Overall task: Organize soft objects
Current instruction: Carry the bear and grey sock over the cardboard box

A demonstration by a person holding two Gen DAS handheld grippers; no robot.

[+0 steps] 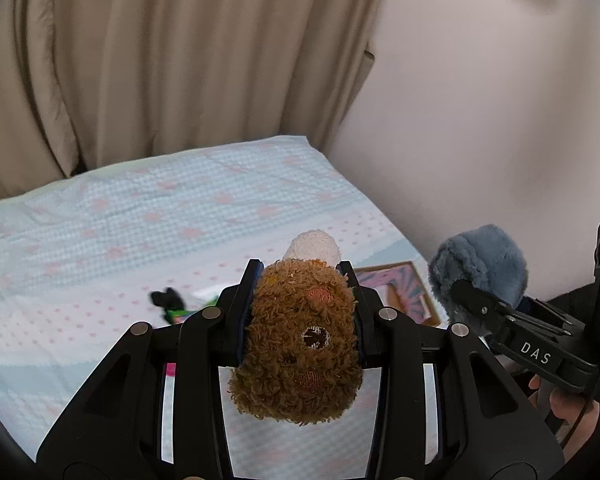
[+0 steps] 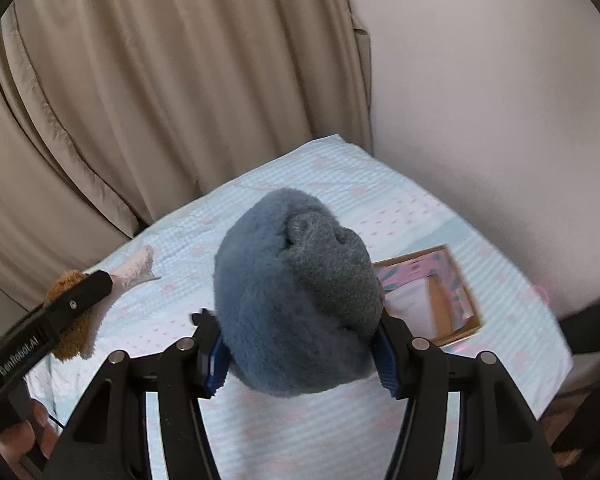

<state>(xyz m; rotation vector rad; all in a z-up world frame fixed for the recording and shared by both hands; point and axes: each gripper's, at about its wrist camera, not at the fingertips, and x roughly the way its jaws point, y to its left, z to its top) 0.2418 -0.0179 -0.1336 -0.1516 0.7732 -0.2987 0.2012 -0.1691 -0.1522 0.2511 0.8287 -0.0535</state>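
A brown plush toy (image 1: 300, 340) is clamped between the two fingers of the left tool (image 1: 300, 280), held up above the bed (image 1: 100, 240). A cream-white part of the toy pokes out past the fingertips at 12 o'clock. In the right wrist view this toy and the left tool are seen at 9 o'clock, at the frame's left edge.

A blue-grey plush toy (image 2: 296, 296) is gripped by the right tool (image 2: 300, 344), its blue pads (image 2: 388, 364) pressed into the fur on both sides. It is likewise held above the bed. From the left wrist view it is seen at 3 o'clock, beside the brown toy but apart from it.

On the bedsheet, an open cardboard box (image 2: 440, 296) with a pink and blue pattern lies at 3 o'clock of the blue-grey toy, near the wall (image 2: 480, 100). A small black and green thing (image 1: 172, 304), too blurred to be identified, lies on the sheet at 9 o'clock of the brown toy. A beige curtain (image 1: 160, 60) hangs behind the bed.
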